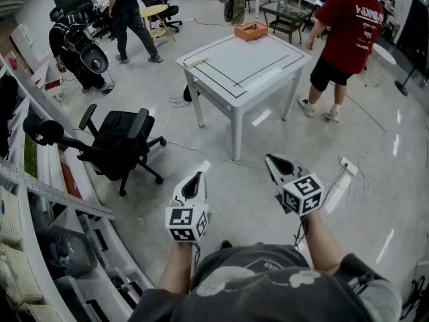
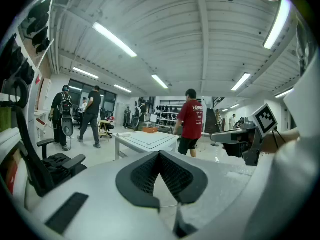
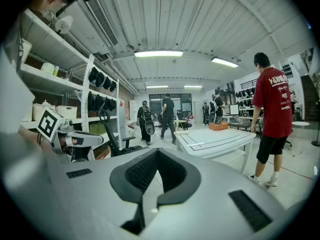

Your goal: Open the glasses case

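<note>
The task has not really begun; this looks like the approach stage, since the person stands on the open concrete floor (image 1: 375,180), well apart from the white table (image 1: 248,62). The room is a large workshop with strip lights overhead and shelving (image 1: 40,200) along the left wall; a black office chair (image 1: 120,139) stands between that shelving and the table; a person in a red shirt (image 1: 348,29) stands at the table's right corner, and others walk at the far end.

On the table, an orange box (image 1: 251,30) sits at the far corner; a small pale oblong thing (image 1: 195,62) lies at the left corner. That may be the glasses case, but it is too small to tell; no case is in reach of either claw.

The left gripper (image 1: 196,178) and the right gripper (image 1: 271,161) are held side by side in front of the body; in both, the jaws are pressed together with nothing between them.

The next move, as I judge it, calls for walking up to the table, finding the case, and spreading the jaws before one claw steadies it and the other lifts the lid.
</note>
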Motion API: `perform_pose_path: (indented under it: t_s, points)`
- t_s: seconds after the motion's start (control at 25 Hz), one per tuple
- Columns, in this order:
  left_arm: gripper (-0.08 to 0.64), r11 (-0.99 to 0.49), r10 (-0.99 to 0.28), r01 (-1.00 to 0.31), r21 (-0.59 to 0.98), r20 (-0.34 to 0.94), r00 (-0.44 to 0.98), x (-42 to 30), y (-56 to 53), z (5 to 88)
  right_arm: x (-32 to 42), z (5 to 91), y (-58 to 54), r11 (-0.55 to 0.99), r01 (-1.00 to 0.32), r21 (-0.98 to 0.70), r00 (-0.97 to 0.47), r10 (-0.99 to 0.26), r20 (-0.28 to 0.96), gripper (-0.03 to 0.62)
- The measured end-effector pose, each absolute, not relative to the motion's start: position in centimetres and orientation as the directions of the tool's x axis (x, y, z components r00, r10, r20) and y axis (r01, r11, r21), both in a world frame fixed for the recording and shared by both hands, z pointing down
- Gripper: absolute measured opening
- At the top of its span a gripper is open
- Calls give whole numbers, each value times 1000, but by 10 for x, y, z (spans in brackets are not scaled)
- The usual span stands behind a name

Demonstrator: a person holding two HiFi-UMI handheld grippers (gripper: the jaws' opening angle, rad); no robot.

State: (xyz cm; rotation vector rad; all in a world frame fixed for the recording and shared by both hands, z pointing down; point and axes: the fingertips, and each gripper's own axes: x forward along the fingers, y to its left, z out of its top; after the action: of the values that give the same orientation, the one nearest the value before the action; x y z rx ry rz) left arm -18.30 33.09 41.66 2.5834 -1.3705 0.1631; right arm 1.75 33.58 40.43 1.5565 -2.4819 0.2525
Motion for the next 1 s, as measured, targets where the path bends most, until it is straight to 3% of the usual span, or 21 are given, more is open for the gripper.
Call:
perform_pose_path:
  t_s: [0.44, 0.76, 1.0]
  points:
    - [0, -541, -802, -827, 152, 203, 562, -233, 304, 424, -25, 404, 306, 403, -914, -45, -401, -884, 241, -2]
    - [0, -550, -785, -817, 176, 226, 577, -239, 289, 439, -3, 409, 288, 301, -947, -111, -319, -924, 213, 0]
    - [0, -521, -795, -834, 180, 254, 551, -236, 258, 450, 12, 423, 250, 306, -942, -137, -330, -918, 220, 0]
